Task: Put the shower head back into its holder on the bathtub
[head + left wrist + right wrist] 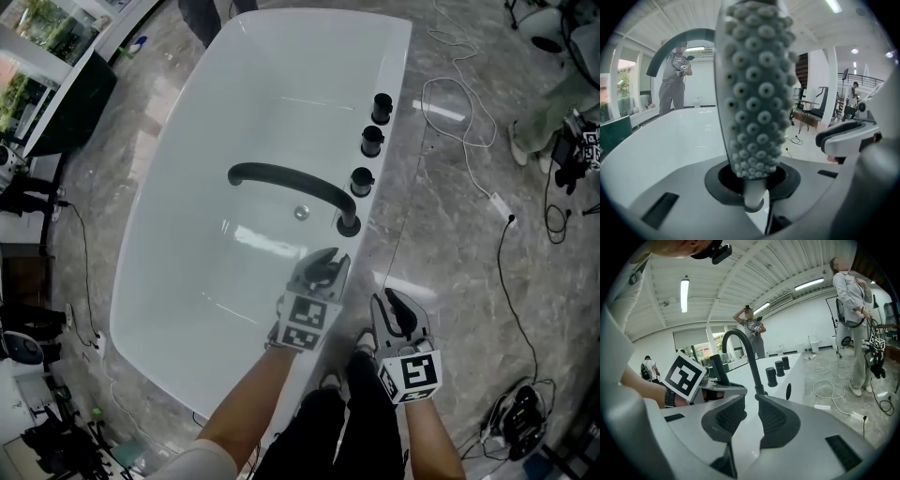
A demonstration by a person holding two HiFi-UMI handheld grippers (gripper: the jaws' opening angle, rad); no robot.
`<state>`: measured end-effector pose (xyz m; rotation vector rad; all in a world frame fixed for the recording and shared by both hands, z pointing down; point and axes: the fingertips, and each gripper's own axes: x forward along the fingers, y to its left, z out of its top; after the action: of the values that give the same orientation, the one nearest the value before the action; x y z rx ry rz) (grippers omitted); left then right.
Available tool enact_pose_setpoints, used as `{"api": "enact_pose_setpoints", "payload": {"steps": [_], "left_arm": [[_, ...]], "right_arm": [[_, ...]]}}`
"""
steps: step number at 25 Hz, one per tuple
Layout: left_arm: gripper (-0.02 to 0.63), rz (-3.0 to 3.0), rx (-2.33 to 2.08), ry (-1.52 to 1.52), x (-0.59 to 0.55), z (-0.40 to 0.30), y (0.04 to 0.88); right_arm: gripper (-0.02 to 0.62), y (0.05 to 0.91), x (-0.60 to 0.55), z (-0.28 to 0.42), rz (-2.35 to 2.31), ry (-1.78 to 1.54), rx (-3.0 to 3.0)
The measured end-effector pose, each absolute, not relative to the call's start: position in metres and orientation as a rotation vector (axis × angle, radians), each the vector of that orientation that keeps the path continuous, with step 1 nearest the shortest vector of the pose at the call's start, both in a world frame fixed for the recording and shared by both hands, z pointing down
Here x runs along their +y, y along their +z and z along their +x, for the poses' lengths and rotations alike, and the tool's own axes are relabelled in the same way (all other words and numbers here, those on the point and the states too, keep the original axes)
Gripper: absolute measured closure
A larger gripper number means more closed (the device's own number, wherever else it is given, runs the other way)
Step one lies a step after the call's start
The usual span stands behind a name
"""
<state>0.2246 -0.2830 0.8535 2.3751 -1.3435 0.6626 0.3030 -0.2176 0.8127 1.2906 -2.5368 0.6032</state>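
A person leans over a white bathtub (234, 112) on a marble floor (450, 244), a hand-held gripper in each hand. The left gripper (325, 266) is clamped on the neck of the shower head (754, 89). It holds the head upright, its grey nubbed face turned back toward the hand. The shower head hangs over the tub's near end by the rim, just short of the foot of the black arched spout (281, 176). Three black knobs (372, 141) stand in a row on the rim beyond the spout. The right gripper (395, 306) waits beside the left, outside the rim above the floor, its ribbed jaws a little apart with nothing between them. White cables (469, 103) trail across the floor past the tub. At the tub's far end another person (675, 77) stands with both hands raised to the chest.
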Motion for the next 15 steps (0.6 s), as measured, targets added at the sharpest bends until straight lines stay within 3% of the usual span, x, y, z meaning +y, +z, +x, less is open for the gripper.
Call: {"api": "enact_pose_setpoints", "payload": {"steps": [12,15], "left_arm": [[0.521,2.464,-1.328,0.607,-0.281,0.23,0.853],[0.484,2.479,-1.294,0.618,-0.275,0.23,0.849]], "right_arm": [[0.497,0.82,-0.22,0.293,1.232,0.613,-2.544],[0.497,0.816,-0.219,0.291,1.221,0.627,-2.555]]}}
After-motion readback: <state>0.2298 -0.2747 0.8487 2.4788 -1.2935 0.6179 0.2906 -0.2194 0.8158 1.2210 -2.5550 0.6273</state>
